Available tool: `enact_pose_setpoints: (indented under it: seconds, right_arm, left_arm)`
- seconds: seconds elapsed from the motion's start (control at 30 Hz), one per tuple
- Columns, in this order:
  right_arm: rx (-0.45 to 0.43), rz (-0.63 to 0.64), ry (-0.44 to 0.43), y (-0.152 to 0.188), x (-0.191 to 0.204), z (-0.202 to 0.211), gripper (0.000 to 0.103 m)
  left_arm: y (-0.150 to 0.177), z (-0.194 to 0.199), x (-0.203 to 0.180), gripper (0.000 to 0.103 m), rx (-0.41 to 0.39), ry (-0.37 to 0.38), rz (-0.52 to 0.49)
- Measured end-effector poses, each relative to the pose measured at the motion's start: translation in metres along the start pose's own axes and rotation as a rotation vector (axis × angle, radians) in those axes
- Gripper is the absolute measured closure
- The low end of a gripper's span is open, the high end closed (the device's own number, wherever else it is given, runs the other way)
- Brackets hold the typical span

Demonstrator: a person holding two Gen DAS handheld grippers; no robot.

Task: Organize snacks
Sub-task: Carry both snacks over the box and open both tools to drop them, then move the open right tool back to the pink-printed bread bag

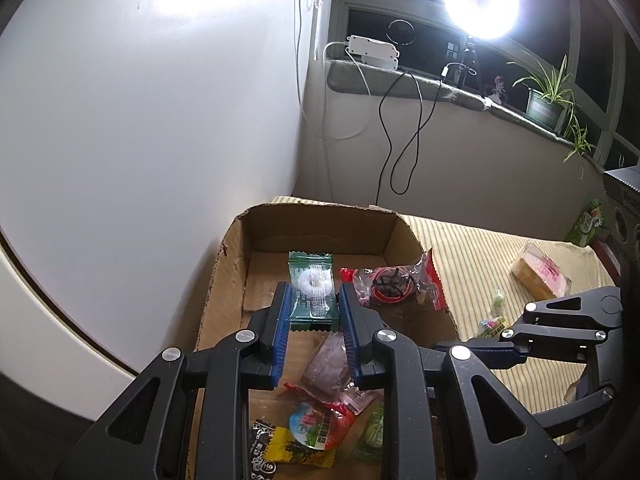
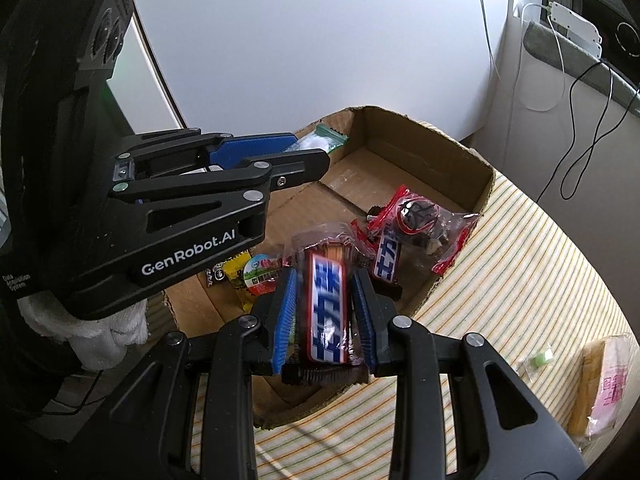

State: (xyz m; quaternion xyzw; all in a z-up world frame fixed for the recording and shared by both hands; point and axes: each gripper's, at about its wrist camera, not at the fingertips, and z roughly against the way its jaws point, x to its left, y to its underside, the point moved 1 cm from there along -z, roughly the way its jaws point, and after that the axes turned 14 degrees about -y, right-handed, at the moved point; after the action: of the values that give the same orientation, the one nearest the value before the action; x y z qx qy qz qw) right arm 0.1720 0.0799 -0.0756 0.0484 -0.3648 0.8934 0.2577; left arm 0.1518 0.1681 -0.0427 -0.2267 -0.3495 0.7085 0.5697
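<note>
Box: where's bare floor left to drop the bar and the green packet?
Bare cardboard along the box back wall and left wall, behind the red bag. Near end crowded: yellow packet, round cup, second bar.

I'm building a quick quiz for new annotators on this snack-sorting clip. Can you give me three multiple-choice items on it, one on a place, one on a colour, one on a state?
1. Where does the wrapped sponge cake lie?
A. Inside the cardboard box
B. On the striped cloth, outside the box
C. On the windowsill

2. What colour is the wrapper of the snack in the left claw?
A. Green
B. Orange
C. Purple

3. What is between the fingers of the right claw?
A. Nothing
B. A potted plant
C. A red, white and blue chocolate bar

Answers:
1. B: the cake rests on the striped cloth, to the right of the cardboard box.
2. A: the green packet with a white ring inside sits between the blue pads.
3. C: the chocolate bar sits lengthwise between the fingers, over the box.
</note>
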Motion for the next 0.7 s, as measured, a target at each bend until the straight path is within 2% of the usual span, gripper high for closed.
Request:
enact_pose_setpoints:
  seconds: [0.07,0.1,0.13,0.23,0.37,0.43,0.7]
  right_arm:
    - [-0.011,0.007,0.003,0.000,0.002,0.003,0.055]
    - [-0.018,0.014,0.005,-0.001,0.003,0.004,0.044]
    - [-0.024,0.023,0.006,0.000,0.005,0.006,0.040]
    - [-0.020,0.045,0.006,0.001,0.010,0.009,0.035]
    - [-0.012,0.079,0.022,0.007,0.019,0.012,0.027]
    - [-0.007,0.089,0.032,0.010,0.021,0.015,0.025]
    - [-0.021,0.093,0.052,0.022,0.021,0.034,0.024]
  left_arm:
    - [0.000,0.000,0.000,0.077,0.000,-0.005,0.001]
    - [0.000,0.001,0.000,0.069,-0.001,-0.008,0.001]
    - [0.000,0.001,-0.001,0.061,-0.002,-0.011,0.001]
    - [-0.001,0.002,-0.001,0.043,-0.007,-0.012,-0.003]
    - [-0.003,0.004,-0.002,0.039,-0.011,-0.017,-0.003]
    - [-0.003,0.005,-0.003,0.033,-0.012,-0.020,-0.006]
    - [-0.004,0.012,-0.011,0.032,-0.019,-0.019,-0.010]
